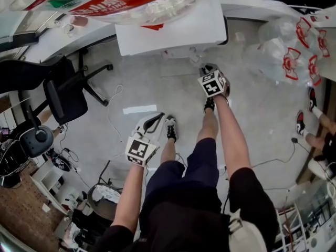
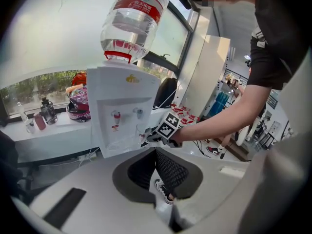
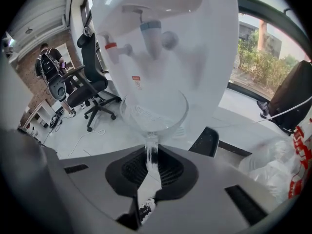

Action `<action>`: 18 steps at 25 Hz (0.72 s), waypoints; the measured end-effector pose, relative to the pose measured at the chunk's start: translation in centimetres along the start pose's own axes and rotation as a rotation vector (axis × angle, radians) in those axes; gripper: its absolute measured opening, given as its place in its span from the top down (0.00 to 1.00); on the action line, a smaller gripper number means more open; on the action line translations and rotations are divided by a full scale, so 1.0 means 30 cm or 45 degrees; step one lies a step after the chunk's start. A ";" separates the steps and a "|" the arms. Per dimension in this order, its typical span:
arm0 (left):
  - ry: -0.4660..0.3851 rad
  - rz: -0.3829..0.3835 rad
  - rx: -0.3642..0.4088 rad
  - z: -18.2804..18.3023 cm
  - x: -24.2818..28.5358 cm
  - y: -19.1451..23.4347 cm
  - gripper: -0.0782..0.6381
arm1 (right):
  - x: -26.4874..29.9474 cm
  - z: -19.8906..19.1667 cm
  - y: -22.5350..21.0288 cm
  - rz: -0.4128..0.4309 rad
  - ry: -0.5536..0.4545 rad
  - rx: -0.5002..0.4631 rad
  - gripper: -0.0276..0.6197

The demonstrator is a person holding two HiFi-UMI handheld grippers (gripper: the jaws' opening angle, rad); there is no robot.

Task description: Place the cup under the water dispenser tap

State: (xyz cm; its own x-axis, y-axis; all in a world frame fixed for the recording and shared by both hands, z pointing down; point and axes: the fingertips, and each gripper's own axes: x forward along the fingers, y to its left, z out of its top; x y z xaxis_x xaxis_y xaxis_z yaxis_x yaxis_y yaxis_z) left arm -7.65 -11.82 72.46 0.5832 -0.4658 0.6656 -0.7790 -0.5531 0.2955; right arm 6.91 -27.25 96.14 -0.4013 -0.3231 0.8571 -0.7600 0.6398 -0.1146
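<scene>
Cup (image 3: 153,106) in right tongs (image 3: 150,155) shows in right gripper view, not head view.

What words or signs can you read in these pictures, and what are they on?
No words read clearly.
Water bottle red label: white characters, too blurred.
Water dispenser yellow logo: too small.
Red sticker under its red tap: too small.
Marker cube: black-and-white squares, no letters.

Grey floor (image 1: 157,80) with a black office chair (image 1: 65,96), a white strip (image 1: 139,109), clear plastic bags (image 1: 270,51)
</scene>
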 end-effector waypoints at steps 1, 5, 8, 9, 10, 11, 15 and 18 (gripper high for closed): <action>0.005 -0.001 -0.007 -0.007 0.000 -0.003 0.89 | 0.011 0.009 -0.004 -0.002 0.000 -0.003 0.94; -0.016 -0.001 0.010 -0.012 0.005 -0.004 0.89 | 0.062 0.035 -0.026 -0.011 0.002 -0.007 0.94; 0.024 0.004 -0.024 -0.047 -0.006 -0.009 0.89 | 0.091 0.036 -0.037 -0.022 0.016 0.012 0.94; 0.027 0.007 -0.027 -0.053 -0.010 -0.011 0.89 | 0.100 0.032 -0.040 -0.025 0.021 0.019 0.94; 0.027 0.010 -0.031 -0.057 -0.013 -0.011 0.89 | 0.109 0.029 -0.041 -0.025 0.027 0.024 0.94; 0.027 0.013 -0.034 -0.061 -0.016 -0.009 0.89 | 0.118 0.027 -0.041 -0.023 0.035 0.026 0.94; 0.027 0.018 -0.031 -0.068 -0.018 -0.002 0.89 | 0.156 0.022 -0.044 -0.031 0.047 0.028 0.94; 0.017 0.016 -0.025 -0.067 -0.013 -0.005 0.89 | 0.164 0.026 -0.050 -0.039 0.037 0.033 0.93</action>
State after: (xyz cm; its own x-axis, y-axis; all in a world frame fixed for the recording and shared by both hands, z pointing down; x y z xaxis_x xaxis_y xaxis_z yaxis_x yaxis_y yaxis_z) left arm -8.22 -10.15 73.53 0.5701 -0.4635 0.6783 -0.7908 -0.5334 0.3002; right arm 5.67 -30.34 100.14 -0.3631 -0.3216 0.8745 -0.7848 0.6115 -0.1010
